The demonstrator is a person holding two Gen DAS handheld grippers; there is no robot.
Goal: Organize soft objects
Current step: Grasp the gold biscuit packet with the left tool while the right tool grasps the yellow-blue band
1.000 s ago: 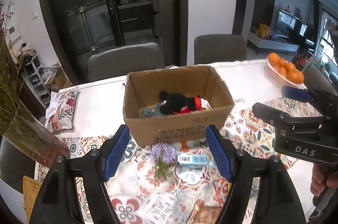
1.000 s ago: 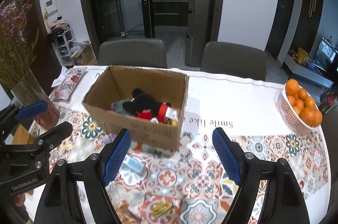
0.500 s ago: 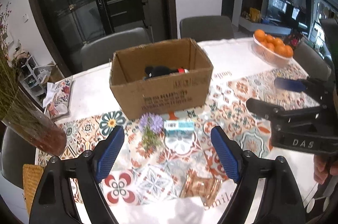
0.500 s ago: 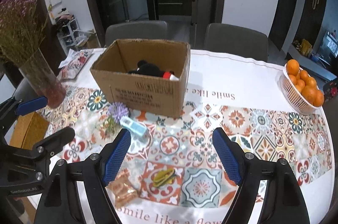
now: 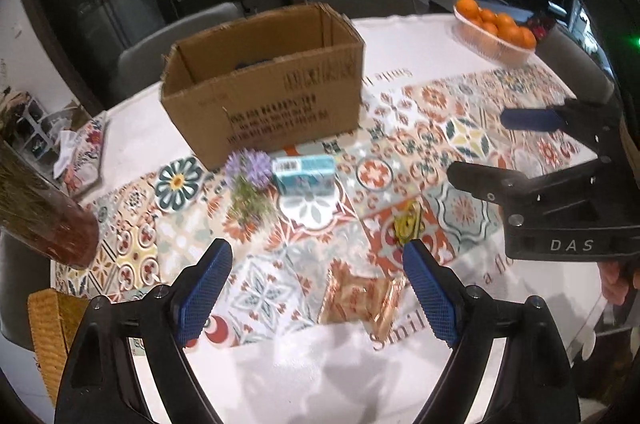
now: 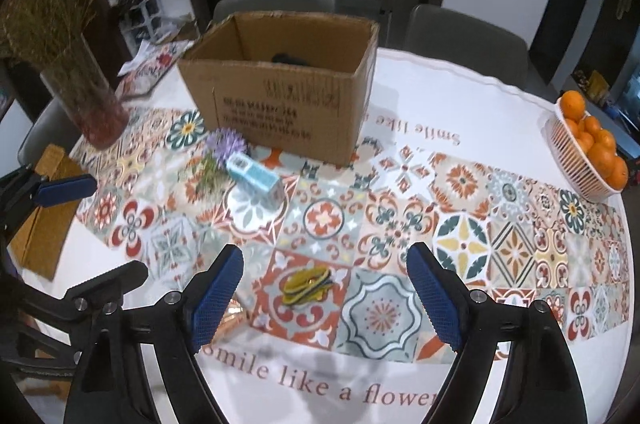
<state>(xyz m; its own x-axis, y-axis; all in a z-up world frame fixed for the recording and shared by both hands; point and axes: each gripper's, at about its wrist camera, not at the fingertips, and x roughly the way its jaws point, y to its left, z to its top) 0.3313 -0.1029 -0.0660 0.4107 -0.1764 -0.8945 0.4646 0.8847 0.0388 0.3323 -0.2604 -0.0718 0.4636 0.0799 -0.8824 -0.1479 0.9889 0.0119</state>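
1. The left gripper [image 5: 318, 290] has its jaws wide and empty; they have just been opening, with nothing between them but the table [image 5: 320, 364] below.
2. The right gripper [image 6: 325, 294] also stands wide and empty, its jaws having just opened a little further.
3. Beneath the left jaws, toward the right-hand one, lies a crinkly orange snack packet [image 5: 360, 298] — light, thin and slippery by the look of it; I would pinch it across its short width, near the middle.
4. Between the right jaws lies a small yellow bundle [image 6: 306, 284], limp and light; what it is I cannot tell. A pinch across its bunched middle should lift it whole.
5. Well beyond both pairs of jaws sit a purple flower sprig [image 6: 224, 148] and a blue carton [image 6: 254, 178], touching — the sprig looks fragile, so take it by the stem.
6. Behind them stands the cardboard box [image 6: 280, 104], open-topped, with something dark inside.
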